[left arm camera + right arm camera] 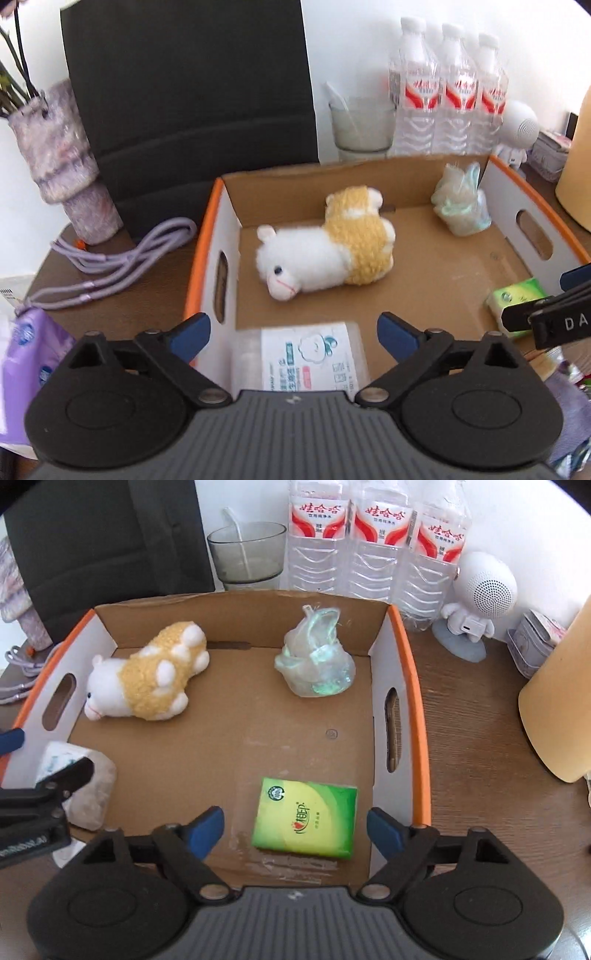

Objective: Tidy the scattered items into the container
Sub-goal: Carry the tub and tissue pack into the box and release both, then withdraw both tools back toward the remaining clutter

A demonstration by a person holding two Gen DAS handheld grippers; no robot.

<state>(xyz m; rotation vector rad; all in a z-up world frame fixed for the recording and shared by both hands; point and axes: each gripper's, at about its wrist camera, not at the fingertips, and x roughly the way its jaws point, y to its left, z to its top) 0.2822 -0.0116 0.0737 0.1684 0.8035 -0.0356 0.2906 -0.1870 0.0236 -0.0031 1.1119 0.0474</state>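
Observation:
An orange-rimmed cardboard box (207, 236) (419, 716) holds a white and yellow plush sheep (325, 243) (147, 675), a crumpled clear bag (461, 206) (317, 657), a green tissue pack (304, 818) (517, 299) and a white wipes pack (303, 358) (74, 786). My left gripper (293, 332) is open with the wipes pack lying between its blue fingers at the box's near left. My right gripper (295, 827) is open around the green tissue pack, which lies flat on the box floor.
A purple cord (122, 254) and a purple pack (26, 362) lie left of the box. A vase (66, 158), a black bag (192, 92), a glass (247, 554), water bottles (373, 542), a white robot figure (476, 602) and a yellow cylinder (561, 701) surround it.

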